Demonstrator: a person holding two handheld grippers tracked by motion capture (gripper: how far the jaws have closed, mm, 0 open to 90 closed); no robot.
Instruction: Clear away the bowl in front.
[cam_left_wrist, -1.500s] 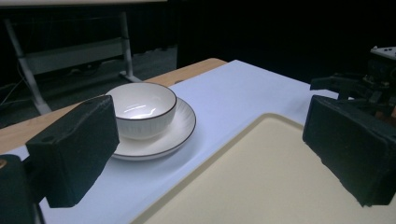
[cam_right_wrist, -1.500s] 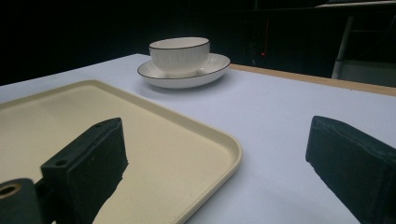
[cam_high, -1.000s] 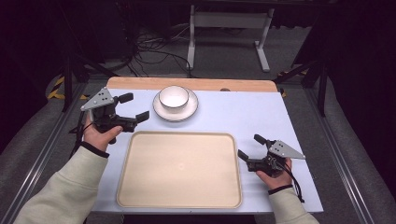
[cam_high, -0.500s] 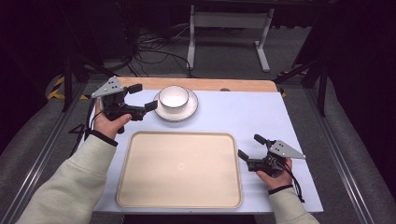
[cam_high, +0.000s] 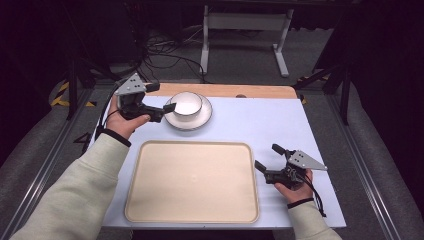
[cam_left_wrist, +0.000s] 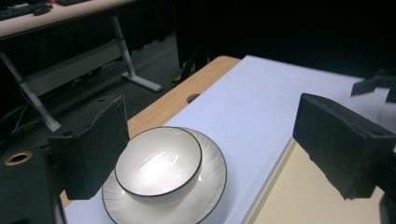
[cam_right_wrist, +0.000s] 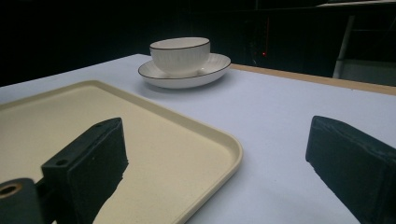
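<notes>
A white bowl (cam_high: 187, 102) with a dark rim sits in a white plate (cam_high: 189, 121) at the back of the table, left of centre. My left gripper (cam_high: 161, 97) hovers open just left of the plate, with one jaw near the bowl's left edge and nothing between the jaws. In the left gripper view the bowl (cam_left_wrist: 159, 161) and plate (cam_left_wrist: 212, 186) lie low between the open jaws. My right gripper (cam_high: 268, 156) rests open at the right edge of the beige tray (cam_high: 192, 182), holding nothing. From the right gripper view the bowl (cam_right_wrist: 180, 53) stands far off beyond the tray (cam_right_wrist: 140, 126).
The white tabletop (cam_high: 260, 120) has a wooden strip (cam_high: 240, 91) along its far edge. Beyond it are a dark floor with cables and the legs of a desk frame (cam_high: 240, 30). Metal rails (cam_high: 55, 150) run along both sides of the table.
My left gripper has moved forward and to the right, from beside the tray's far left corner up to the plate's left side. The right gripper has stayed put.
</notes>
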